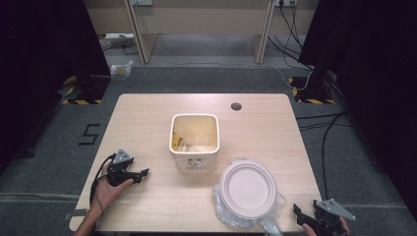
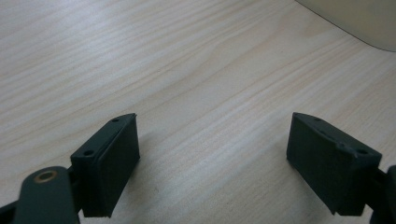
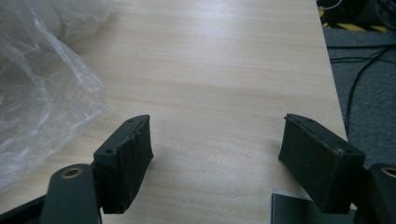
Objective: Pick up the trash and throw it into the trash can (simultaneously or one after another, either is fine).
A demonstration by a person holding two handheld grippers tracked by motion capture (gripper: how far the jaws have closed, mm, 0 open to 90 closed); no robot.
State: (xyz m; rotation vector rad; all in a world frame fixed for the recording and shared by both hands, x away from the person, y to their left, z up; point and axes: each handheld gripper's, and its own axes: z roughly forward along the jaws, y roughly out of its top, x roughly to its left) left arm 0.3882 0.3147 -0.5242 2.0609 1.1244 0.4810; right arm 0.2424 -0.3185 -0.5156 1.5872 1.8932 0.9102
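Bin (image 1: 194,147) stands between left gripper (image 1: 142,173) and plates (image 1: 248,188)

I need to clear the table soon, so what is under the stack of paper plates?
The stack of paper plates lies on a crumpled clear plastic bag that sticks out around its rim. Whatever sits beneath the middle of the stack is covered.

A black 5 (image 1: 90,133) is marked on the grey floor (image 1: 44,167) left of the table

Pale wood-grained table (image 1: 147,118); cream bin (image 1: 194,162); off-white plates (image 1: 248,188) in clear plastic wrap (image 3: 42,93); black-jawed grippers.
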